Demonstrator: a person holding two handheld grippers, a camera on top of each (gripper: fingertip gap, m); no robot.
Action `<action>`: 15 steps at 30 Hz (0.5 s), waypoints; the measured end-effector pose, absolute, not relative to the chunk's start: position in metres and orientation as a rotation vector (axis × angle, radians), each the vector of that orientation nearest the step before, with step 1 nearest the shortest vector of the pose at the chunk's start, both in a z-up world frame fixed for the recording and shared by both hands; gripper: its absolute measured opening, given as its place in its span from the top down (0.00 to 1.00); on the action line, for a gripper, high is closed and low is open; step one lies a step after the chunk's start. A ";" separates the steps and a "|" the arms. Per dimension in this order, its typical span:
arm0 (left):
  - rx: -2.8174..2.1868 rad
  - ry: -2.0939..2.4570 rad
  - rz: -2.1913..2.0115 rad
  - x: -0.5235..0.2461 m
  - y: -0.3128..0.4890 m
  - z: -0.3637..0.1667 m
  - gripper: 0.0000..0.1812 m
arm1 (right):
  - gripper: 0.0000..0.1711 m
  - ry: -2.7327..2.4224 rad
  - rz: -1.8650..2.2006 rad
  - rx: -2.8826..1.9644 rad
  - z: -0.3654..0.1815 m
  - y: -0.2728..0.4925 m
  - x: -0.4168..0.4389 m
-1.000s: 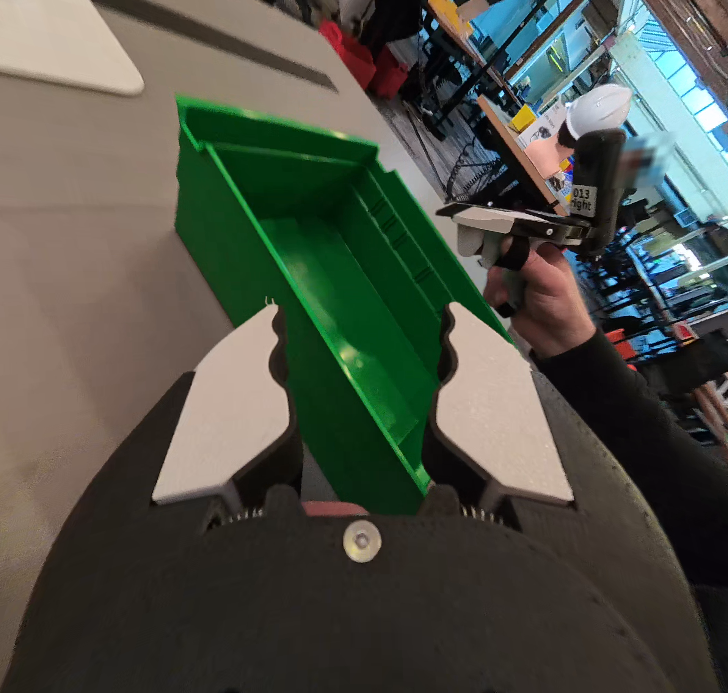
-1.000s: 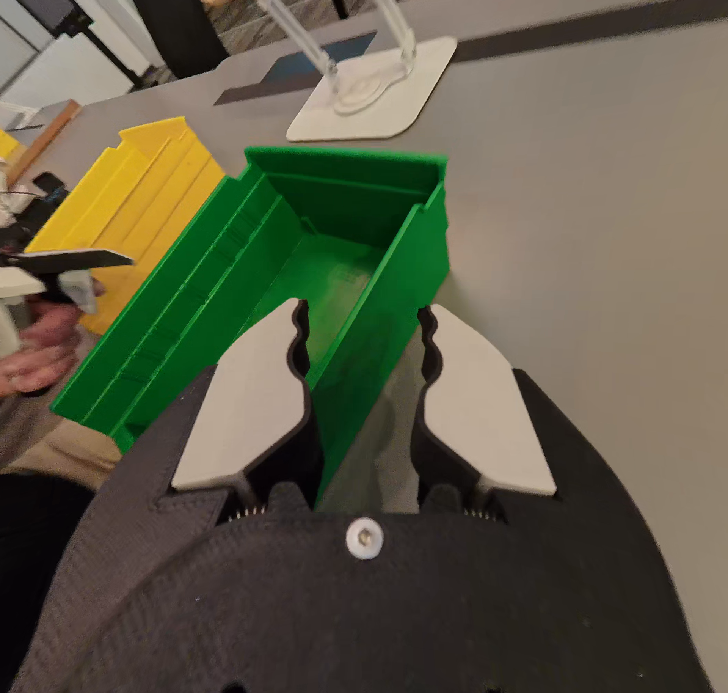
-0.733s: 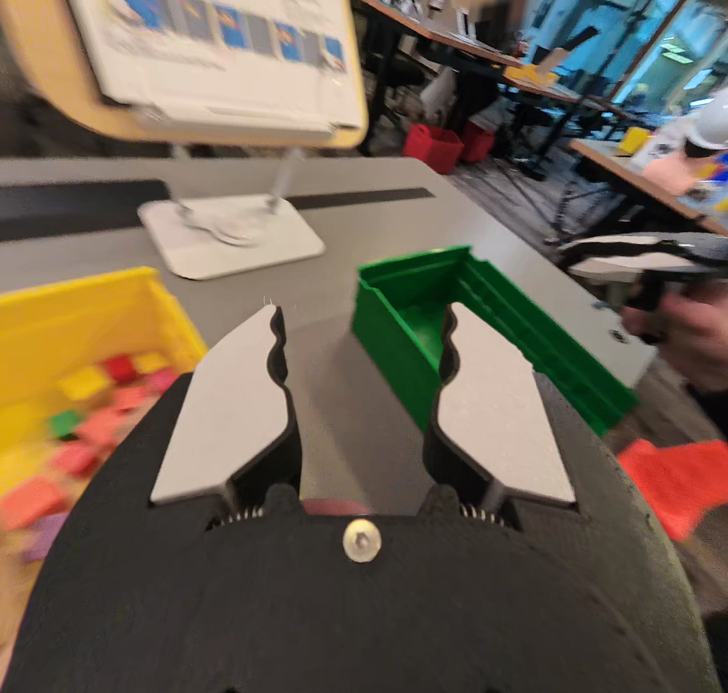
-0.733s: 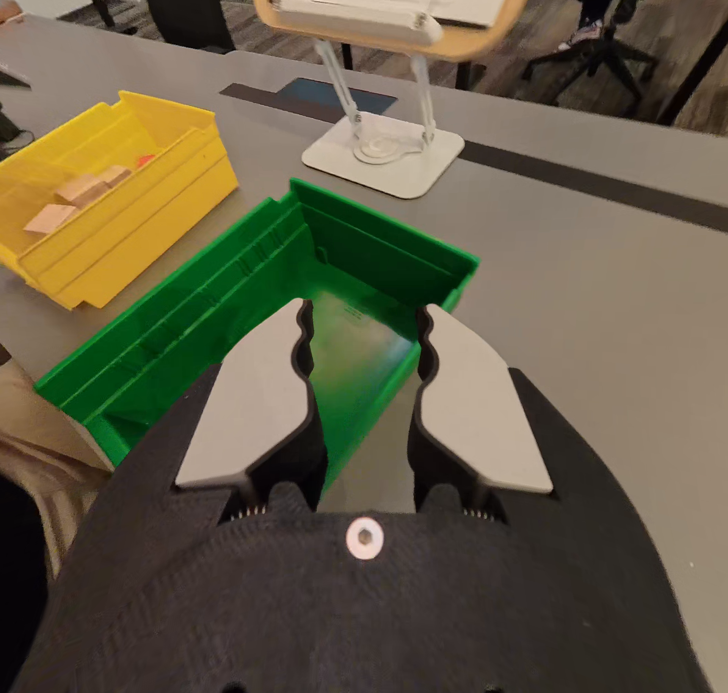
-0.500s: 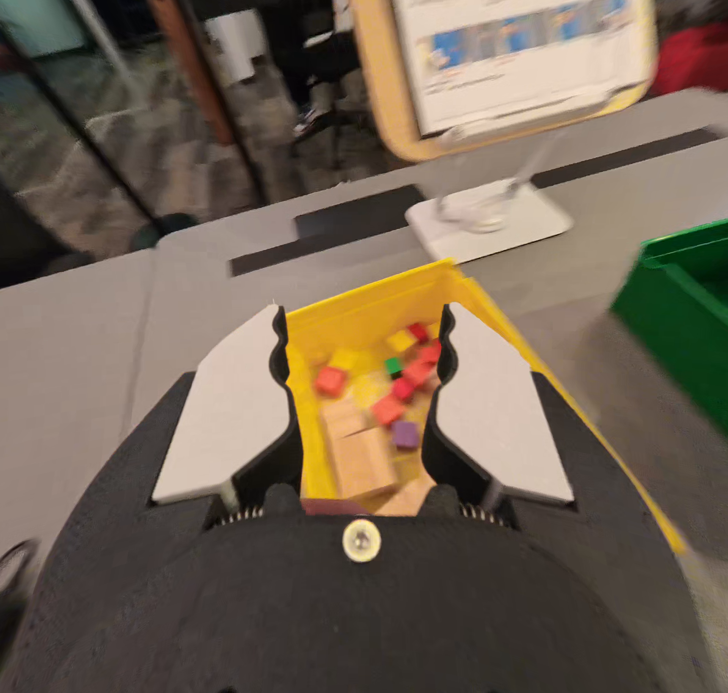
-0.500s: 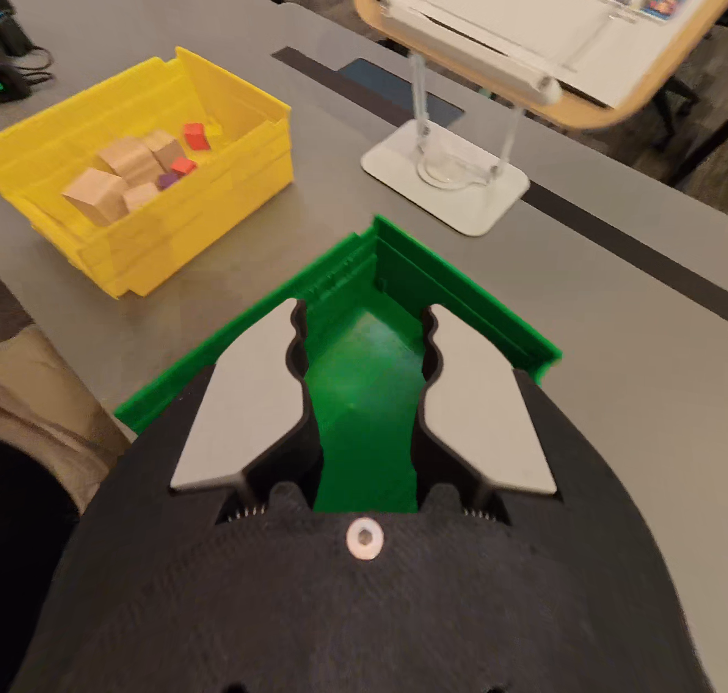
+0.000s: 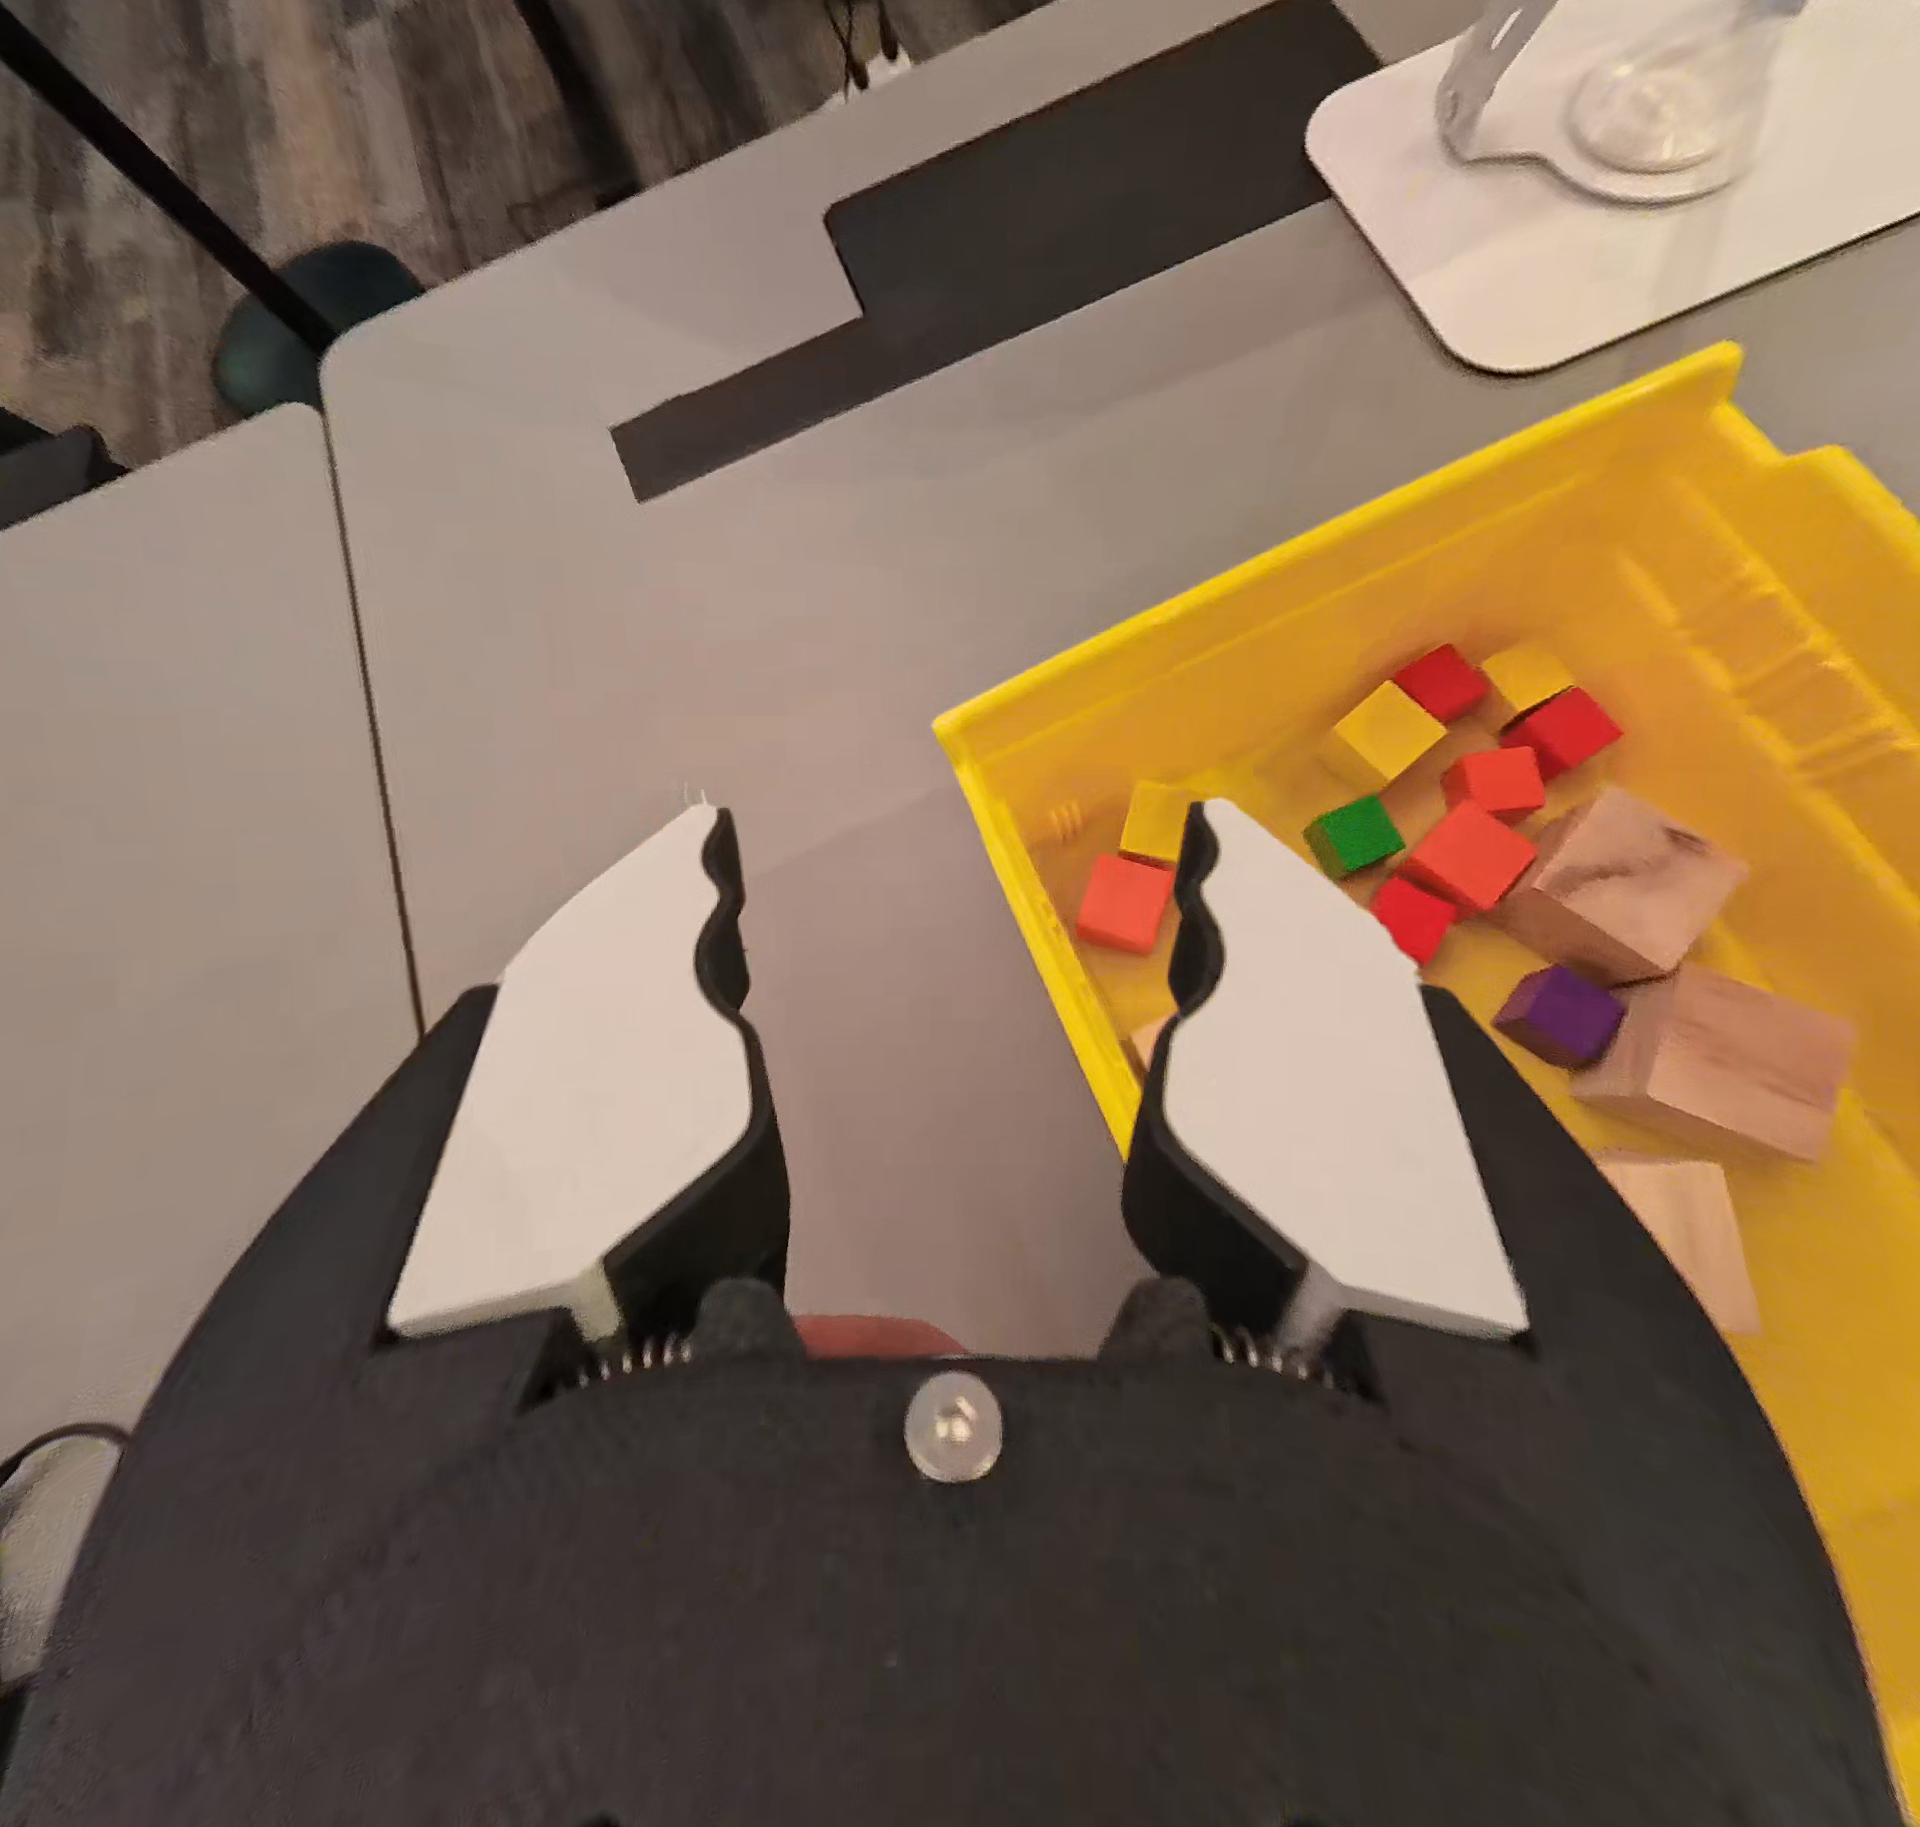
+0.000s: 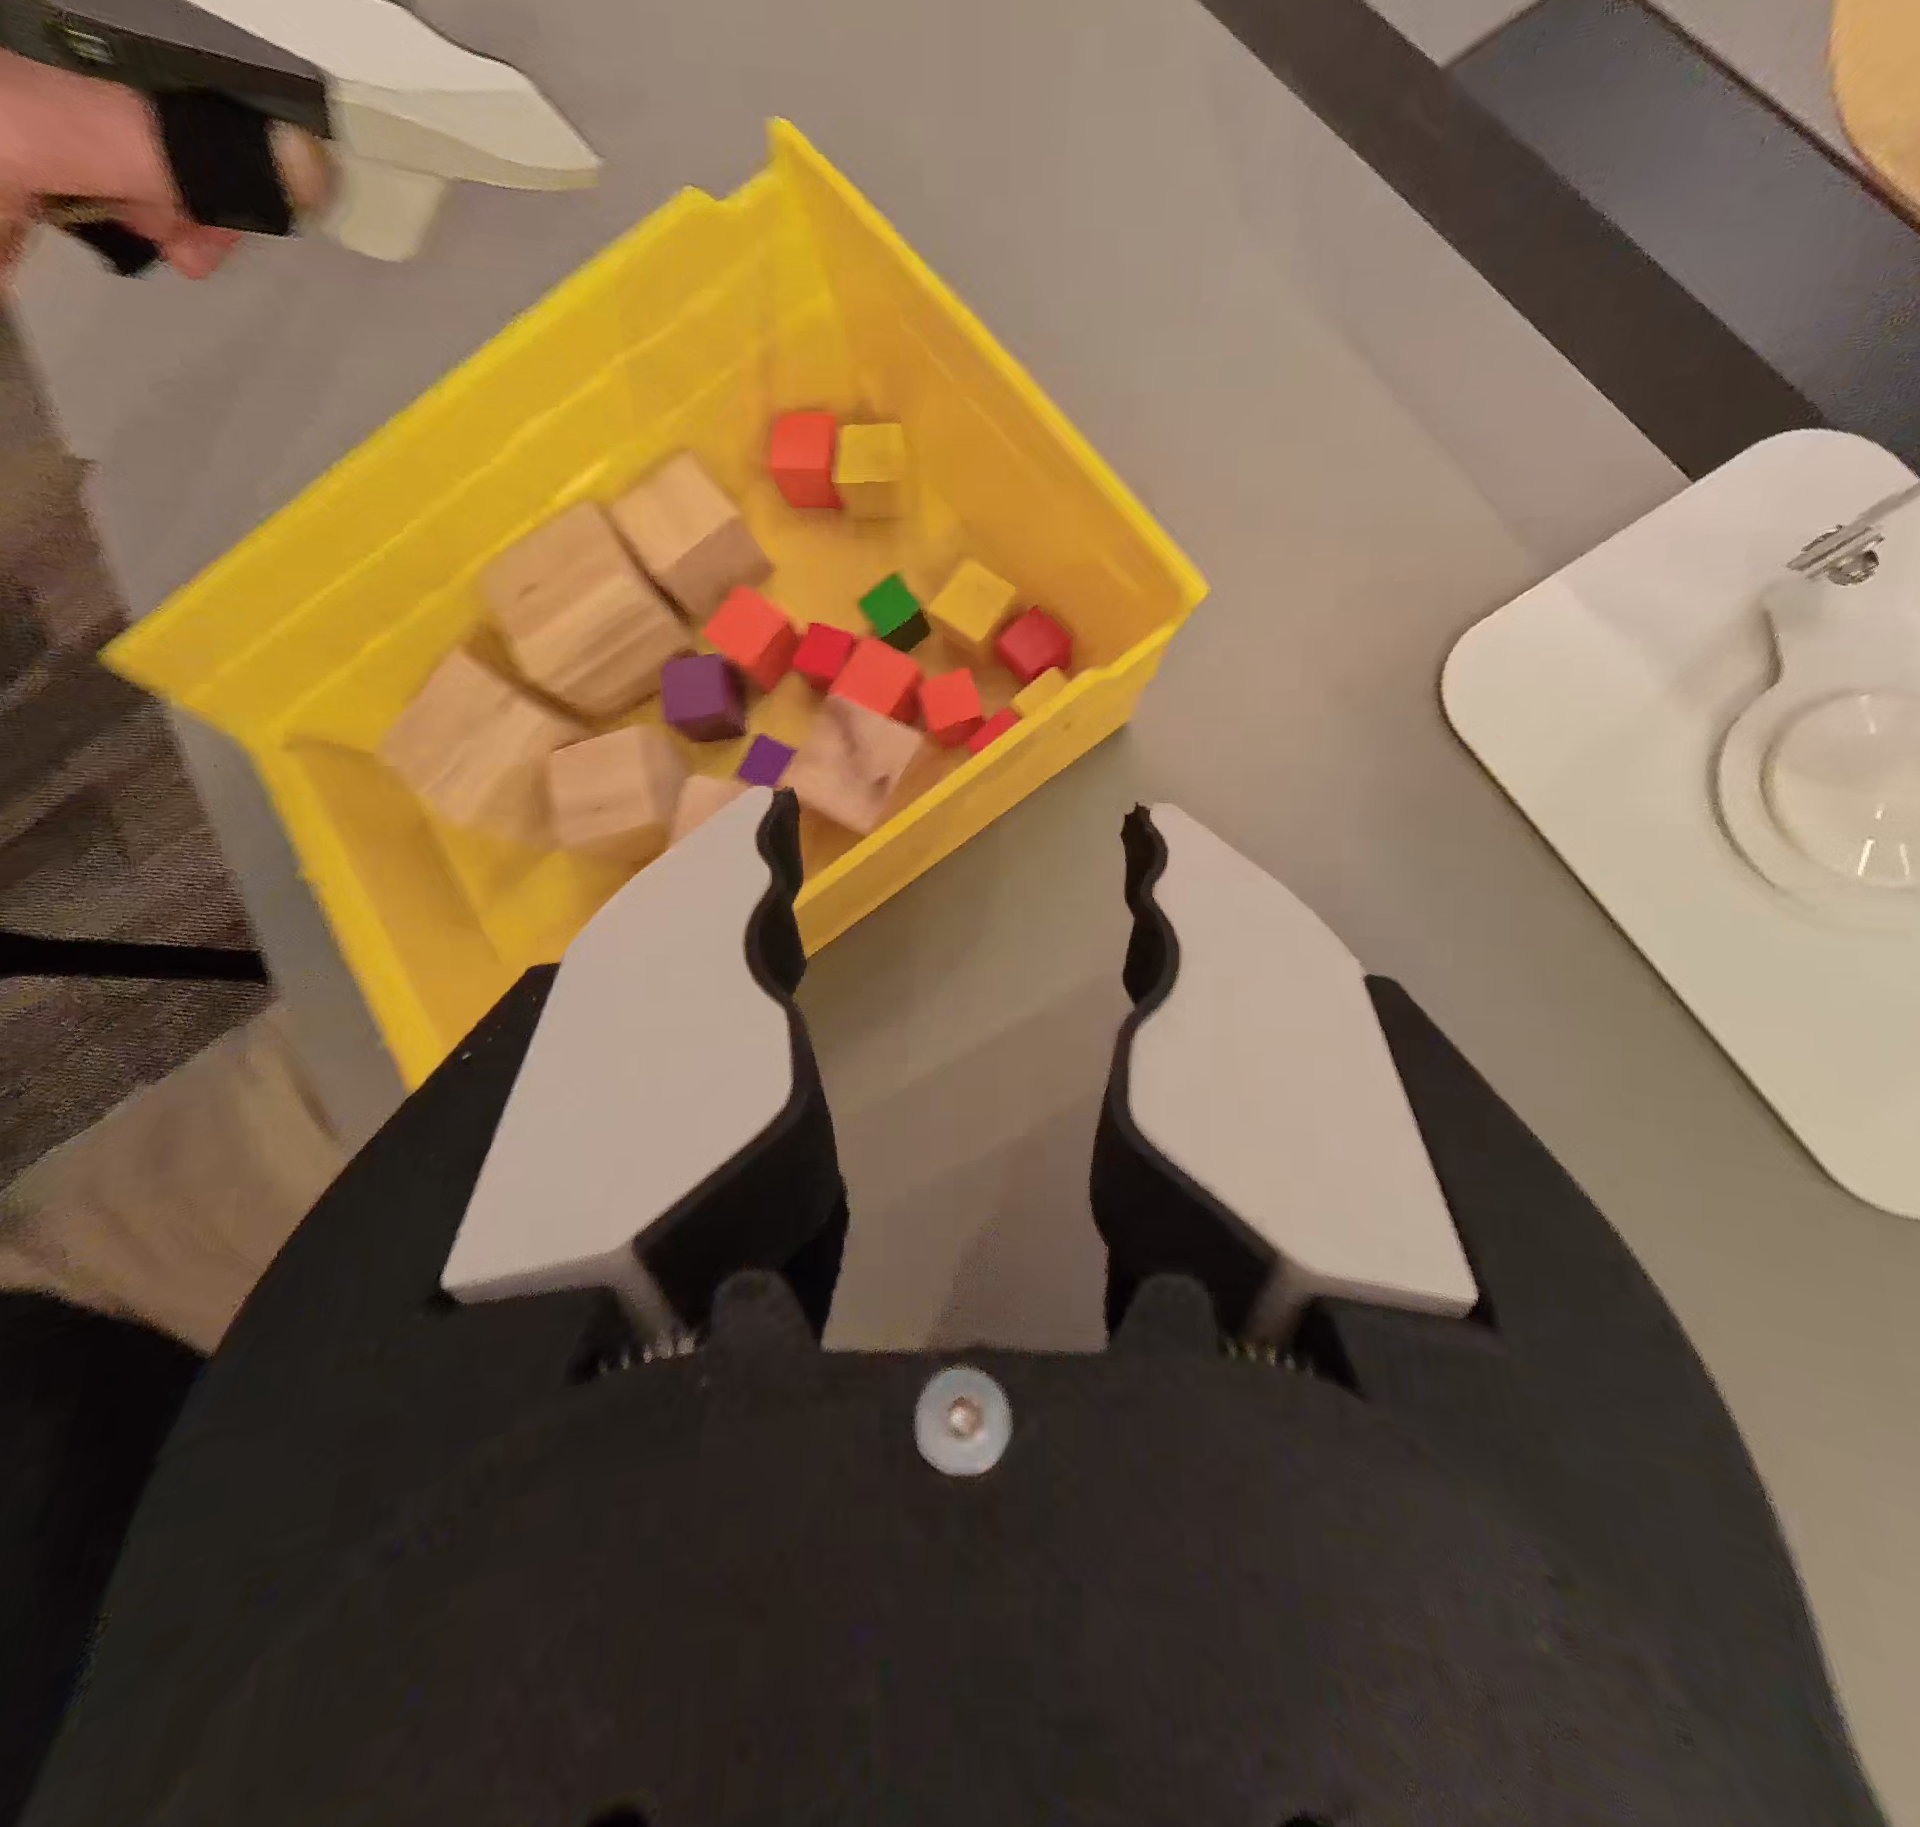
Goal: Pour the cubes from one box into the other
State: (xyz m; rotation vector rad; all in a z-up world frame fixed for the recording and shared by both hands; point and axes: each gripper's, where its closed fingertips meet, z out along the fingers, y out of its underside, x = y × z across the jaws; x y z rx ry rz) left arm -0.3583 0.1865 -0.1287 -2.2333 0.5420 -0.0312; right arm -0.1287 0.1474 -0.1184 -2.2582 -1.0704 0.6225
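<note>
Both grippers swung from green box to one yellow box, fingers apart

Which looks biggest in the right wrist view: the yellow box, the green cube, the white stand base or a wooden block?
1. yellow box
2. white stand base, though it is cut off at the edge, so unsure
3. wooden block
4. green cube
</note>
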 end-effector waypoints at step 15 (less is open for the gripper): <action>-2.612 0.786 -0.118 -0.346 0.222 -0.217 0.77 | 0.87 -1.072 0.612 -2.648 -0.213 0.216 -0.168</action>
